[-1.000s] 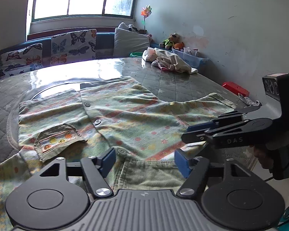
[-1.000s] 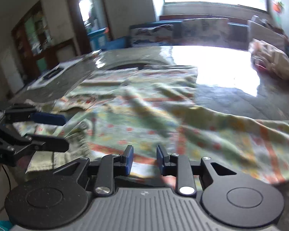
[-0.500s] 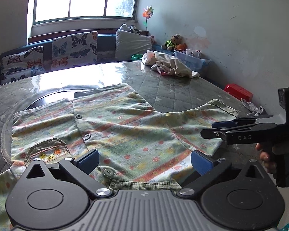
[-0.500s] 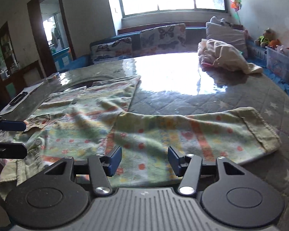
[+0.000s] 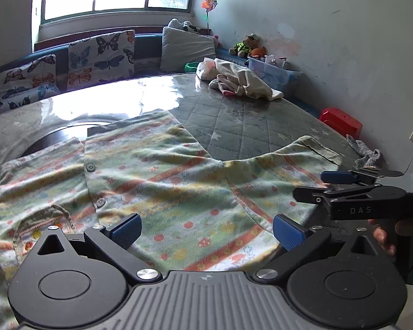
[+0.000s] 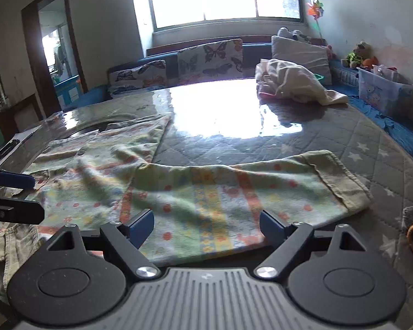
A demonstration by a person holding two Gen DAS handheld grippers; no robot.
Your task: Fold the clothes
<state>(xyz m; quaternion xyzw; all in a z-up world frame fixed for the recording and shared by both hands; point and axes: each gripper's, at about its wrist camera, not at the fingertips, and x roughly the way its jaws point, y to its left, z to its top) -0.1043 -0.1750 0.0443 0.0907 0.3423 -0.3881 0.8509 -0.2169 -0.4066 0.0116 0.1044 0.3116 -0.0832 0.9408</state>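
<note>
A pale green child's shirt [image 5: 157, 181] with orange stripes, red dots and buttons lies spread flat on the quilted grey table [image 5: 250, 126]. One sleeve [image 6: 261, 189] stretches out to the right. My left gripper [image 5: 205, 229] hovers over the shirt's near hem, jaws wide open, nothing between them. My right gripper [image 6: 206, 227] hangs over the sleeve's near edge with its jaws opening and free of the cloth. In the left wrist view the right gripper [image 5: 327, 185] shows at the right, a hand behind it. The left gripper [image 6: 27, 195] shows at the left edge of the right wrist view.
A heap of cream clothes [image 5: 242, 79] lies at the table's far side. Beyond it stand butterfly cushions [image 5: 102, 55], a clear storage box [image 6: 382, 88] with toys and a red box [image 5: 341, 122]. A grey glove [image 5: 367, 152] lies by the right edge.
Both grippers have opened wide and drawn back from the shirt's near hem. The right gripper has swung right, from the shirt body to the sleeve. The shirt now lies flat.
</note>
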